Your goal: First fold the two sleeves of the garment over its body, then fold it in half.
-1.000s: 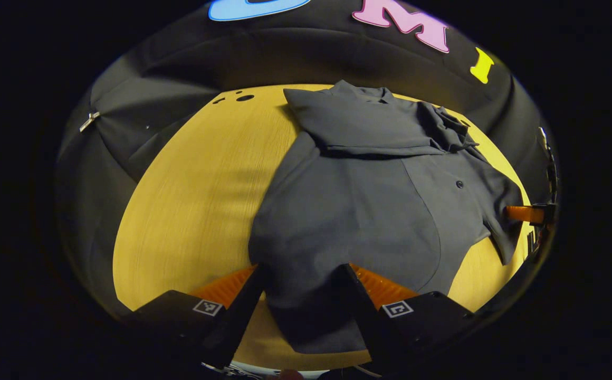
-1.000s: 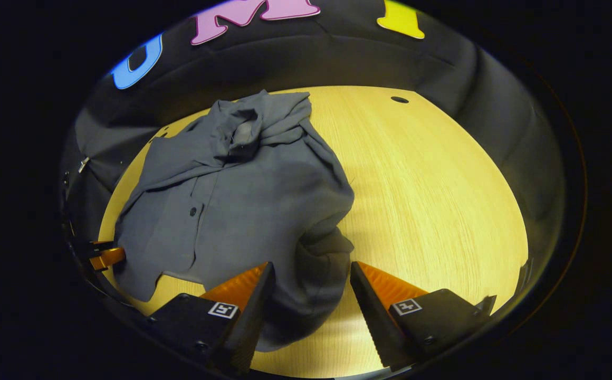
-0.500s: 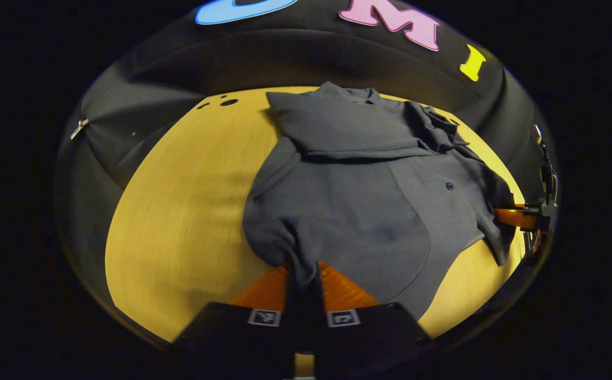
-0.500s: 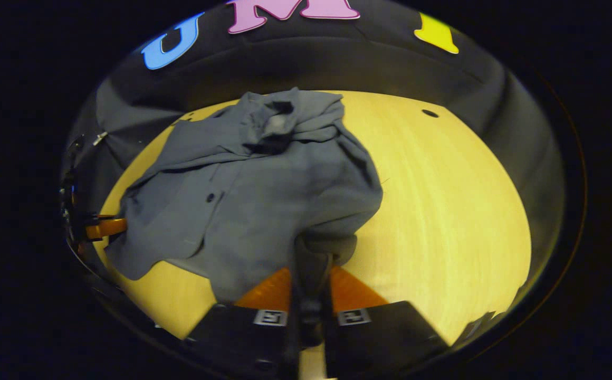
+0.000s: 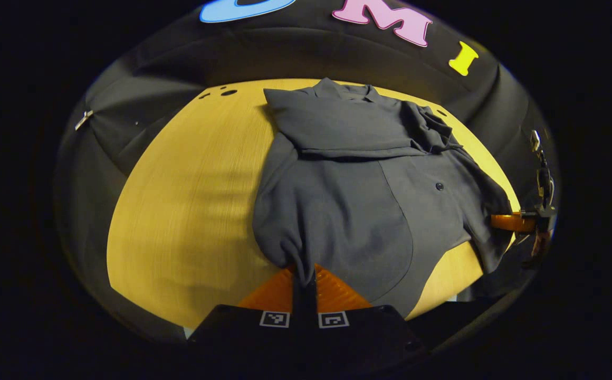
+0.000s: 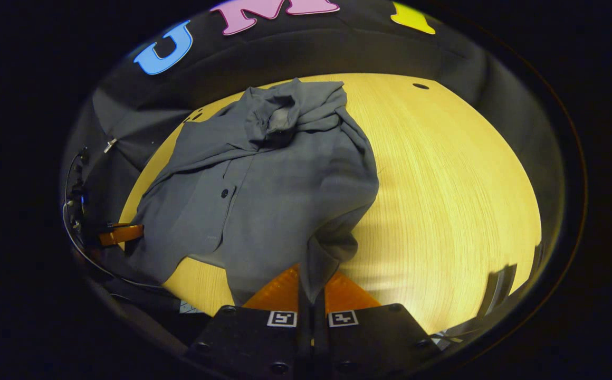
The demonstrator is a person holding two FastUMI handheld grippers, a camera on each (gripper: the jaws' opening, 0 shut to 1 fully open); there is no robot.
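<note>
Grey button shirt (image 5: 359, 200) lies on the wooden surface (image 5: 190, 200), sleeves folded over its body. Left tongs (image 5: 304, 282) and right tongs (image 6: 314, 287) each pinch a hem corner. Fabric looks soft and limp; it will likely sag between grips.

A dark grey button-front shirt (image 5: 359, 206) spreads over the centre and upper right of the left gripper view, its collar at the top and its hem drawn down to the bottom centre. One sleeve (image 5: 337, 126) lies folded flat across the chest near the top, and the other sleeve (image 6: 279, 113) sits bunched in a rumpled heap at the upper centre of the right gripper view. The hem is gathered into narrow, pulled-up pleats at the bottom centre of both views.
</note>
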